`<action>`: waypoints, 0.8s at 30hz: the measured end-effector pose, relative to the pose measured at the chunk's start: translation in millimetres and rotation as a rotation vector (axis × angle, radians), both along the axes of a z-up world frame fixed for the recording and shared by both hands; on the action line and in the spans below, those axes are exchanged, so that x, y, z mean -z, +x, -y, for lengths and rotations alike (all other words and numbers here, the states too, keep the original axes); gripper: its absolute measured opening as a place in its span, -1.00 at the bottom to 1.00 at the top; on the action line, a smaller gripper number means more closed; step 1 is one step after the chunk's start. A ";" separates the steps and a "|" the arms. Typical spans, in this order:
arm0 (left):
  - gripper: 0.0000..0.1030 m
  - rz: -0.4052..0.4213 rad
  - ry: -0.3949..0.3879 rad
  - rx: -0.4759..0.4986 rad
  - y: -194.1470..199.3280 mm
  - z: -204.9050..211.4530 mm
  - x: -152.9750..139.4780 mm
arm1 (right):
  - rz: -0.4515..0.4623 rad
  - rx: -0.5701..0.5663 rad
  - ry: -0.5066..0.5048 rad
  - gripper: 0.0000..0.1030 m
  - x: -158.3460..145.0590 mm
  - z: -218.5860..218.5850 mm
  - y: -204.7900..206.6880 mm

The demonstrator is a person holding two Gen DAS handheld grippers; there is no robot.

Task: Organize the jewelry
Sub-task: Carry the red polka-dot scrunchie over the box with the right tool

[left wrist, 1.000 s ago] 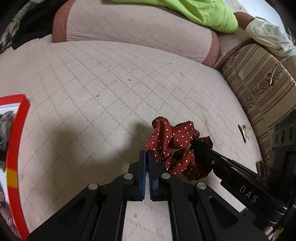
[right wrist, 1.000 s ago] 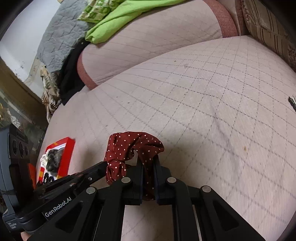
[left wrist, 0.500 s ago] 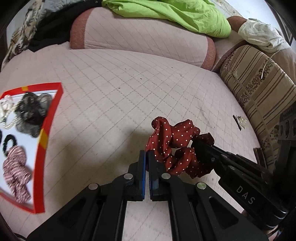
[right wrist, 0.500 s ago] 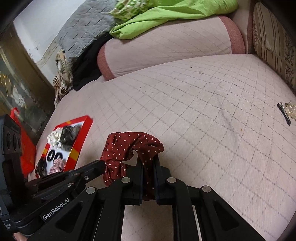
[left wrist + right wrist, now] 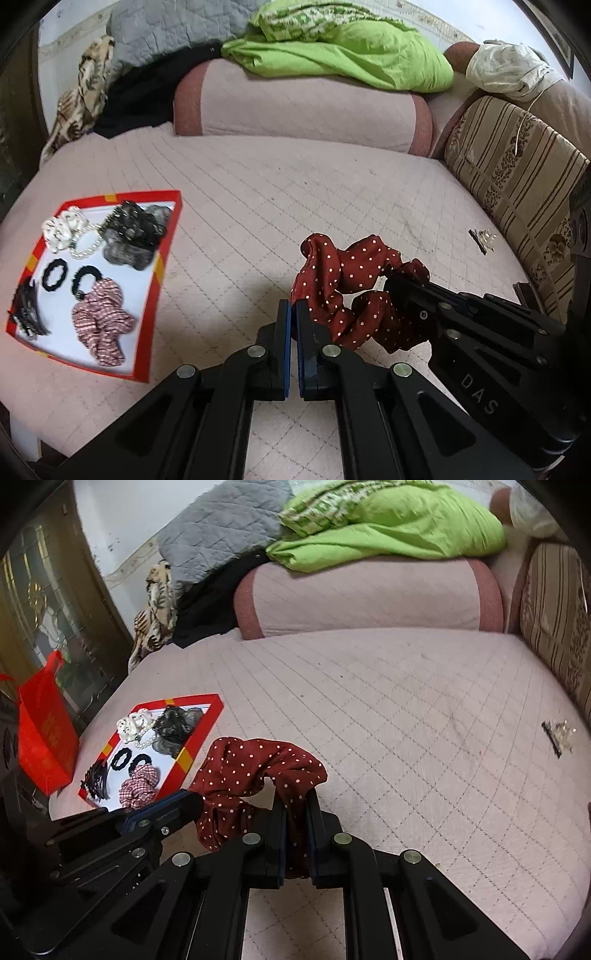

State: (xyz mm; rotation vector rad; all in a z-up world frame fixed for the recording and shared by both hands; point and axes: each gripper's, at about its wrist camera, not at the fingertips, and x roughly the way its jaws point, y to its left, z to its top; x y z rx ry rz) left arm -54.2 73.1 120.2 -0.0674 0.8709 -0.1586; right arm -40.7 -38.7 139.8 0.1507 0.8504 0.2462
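Note:
A dark red scrunchie with white dots (image 5: 347, 284) hangs above the pink quilted bed, held between both grippers. My left gripper (image 5: 292, 306) is shut on its left edge. My right gripper (image 5: 295, 805) is shut on its other side; the scrunchie (image 5: 251, 771) arches over the right gripper in the right wrist view. The right gripper also shows in the left wrist view (image 5: 397, 286), and the left gripper in the right wrist view (image 5: 192, 801). A red-rimmed tray (image 5: 162, 266) to the left holds several hair ties, a clip and pearls; it also shows in the right wrist view (image 5: 207, 731).
A small clip with clear beads (image 5: 482, 238) lies on the bed at the right, also in the right wrist view (image 5: 557, 736). A pink bolster (image 5: 295, 107) with green bedding (image 5: 351, 55) lies behind. A striped cushion (image 5: 517, 192) is on the right. A red bag (image 5: 40, 731) stands off the bed's left edge.
Both grippers have lifted and pulled back with the scrunchie held between them. The red-rimmed tray has come fully into the left wrist view.

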 end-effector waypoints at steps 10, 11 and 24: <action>-0.95 0.062 0.038 -0.021 -24.8 -1.4 -22.4 | 0.032 -0.011 0.003 -0.80 -15.3 -7.8 -15.1; -0.95 0.066 0.042 -0.023 -27.0 -1.0 -24.0 | 0.037 -0.012 0.001 -0.80 -17.3 -9.2 -16.6; -0.95 0.094 0.039 -0.057 -47.1 -14.0 -35.9 | 0.062 -0.035 -0.028 -0.80 -29.2 -27.4 -28.3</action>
